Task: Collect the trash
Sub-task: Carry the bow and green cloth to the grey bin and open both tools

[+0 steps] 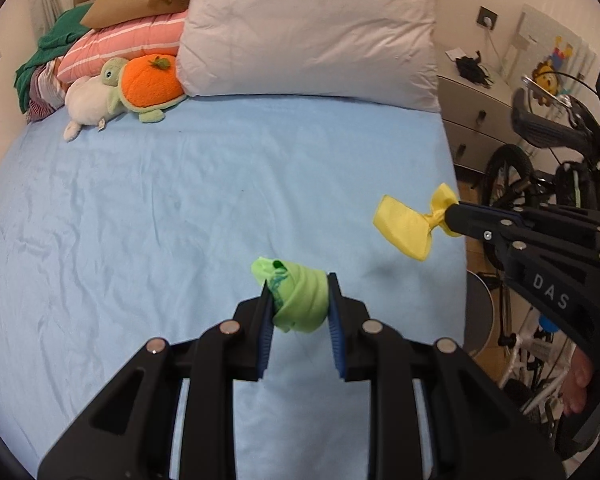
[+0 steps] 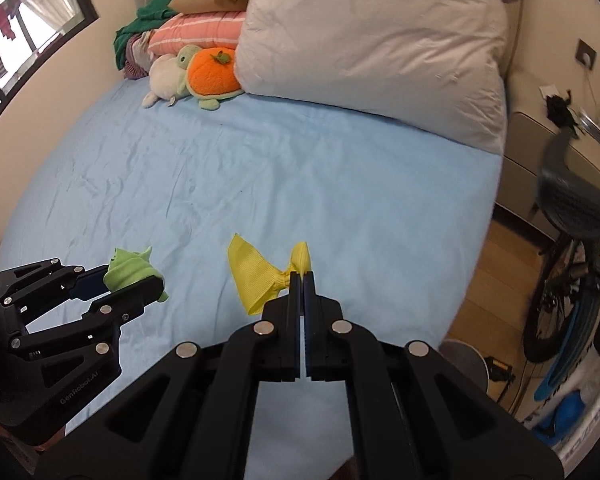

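Above the blue bed sheet (image 1: 140, 200), my left gripper (image 1: 300, 292) is shut on a crumpled green cloth wad (image 1: 300, 300), which bulges out between the blue pads. The same gripper (image 2: 136, 280) and the green wad (image 2: 130, 270) appear at the lower left of the right wrist view. My right gripper (image 2: 302, 276) is shut on a yellow ribbon scrap (image 2: 252, 276), pinched at its knotted middle so both ends flare out. It enters the left wrist view from the right, where the right gripper (image 1: 450, 214) holds the yellow ribbon (image 1: 404, 228) near the bed's right edge.
A big white pillow (image 1: 308, 32), a pink striped pillow (image 1: 128, 44), an orange turtle plush (image 1: 148, 84) and a white plush (image 1: 86, 102) lie at the bed's head. Bicycles (image 1: 548, 184) and a drawer unit (image 1: 472, 116) stand right of the bed, on a wooden floor (image 2: 496, 280).
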`<move>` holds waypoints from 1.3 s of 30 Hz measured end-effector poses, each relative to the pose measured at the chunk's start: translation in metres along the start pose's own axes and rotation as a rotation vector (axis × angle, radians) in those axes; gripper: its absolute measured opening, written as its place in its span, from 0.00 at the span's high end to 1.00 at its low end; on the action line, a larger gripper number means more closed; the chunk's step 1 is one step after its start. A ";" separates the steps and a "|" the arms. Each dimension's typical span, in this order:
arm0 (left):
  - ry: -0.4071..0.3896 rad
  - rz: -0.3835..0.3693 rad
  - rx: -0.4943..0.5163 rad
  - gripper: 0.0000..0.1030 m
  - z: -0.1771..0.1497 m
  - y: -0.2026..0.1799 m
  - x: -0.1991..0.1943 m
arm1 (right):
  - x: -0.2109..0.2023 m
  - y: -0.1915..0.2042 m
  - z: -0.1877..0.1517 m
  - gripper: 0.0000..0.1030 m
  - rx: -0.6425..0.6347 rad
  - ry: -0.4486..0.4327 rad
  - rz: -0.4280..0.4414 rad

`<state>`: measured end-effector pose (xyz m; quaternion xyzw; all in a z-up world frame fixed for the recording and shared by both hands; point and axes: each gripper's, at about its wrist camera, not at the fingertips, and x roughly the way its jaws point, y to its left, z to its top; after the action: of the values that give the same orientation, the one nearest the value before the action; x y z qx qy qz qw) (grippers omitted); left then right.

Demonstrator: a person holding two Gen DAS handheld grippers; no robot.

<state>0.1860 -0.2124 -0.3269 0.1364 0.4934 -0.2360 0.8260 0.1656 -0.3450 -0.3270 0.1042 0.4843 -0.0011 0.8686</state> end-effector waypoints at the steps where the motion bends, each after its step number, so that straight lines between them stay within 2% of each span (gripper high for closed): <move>1: 0.001 -0.010 0.015 0.76 -0.003 -0.008 -0.003 | -0.009 -0.007 -0.008 0.99 0.017 -0.002 -0.015; 6: 0.019 -0.065 0.067 0.76 -0.011 -0.055 -0.003 | -0.040 -0.051 -0.041 0.99 0.078 0.011 -0.086; 15: 0.058 -0.188 0.176 0.76 -0.005 -0.158 0.024 | -0.076 -0.147 -0.089 0.99 0.231 0.016 -0.210; 23: 0.078 -0.269 0.286 0.73 0.002 -0.235 0.043 | -0.088 -0.194 -0.114 0.98 0.313 0.018 -0.244; 24: 0.087 -0.283 0.288 0.72 0.003 -0.241 0.047 | -0.089 -0.197 -0.116 0.95 0.324 0.012 -0.242; 27: 0.117 -0.313 0.277 0.68 0.006 -0.252 0.057 | -0.092 -0.207 -0.119 0.93 0.346 -0.001 -0.242; 28: 0.121 -0.306 0.277 0.63 0.007 -0.254 0.060 | -0.093 -0.211 -0.120 0.92 0.352 -0.004 -0.241; 33: 0.111 -0.275 0.304 0.55 0.007 -0.266 0.063 | -0.095 -0.218 -0.124 0.92 0.368 -0.007 -0.242; 35: 0.105 -0.275 0.312 0.47 0.006 -0.265 0.061 | -0.095 -0.219 -0.125 0.93 0.367 -0.004 -0.244; 39: 0.098 -0.270 0.318 0.44 0.004 -0.262 0.055 | -0.096 -0.216 -0.126 0.93 0.363 -0.003 -0.242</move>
<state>0.0736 -0.4516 -0.3718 0.2088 0.5032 -0.4124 0.7301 -0.0138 -0.5425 -0.3491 0.2000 0.4837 -0.1926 0.8300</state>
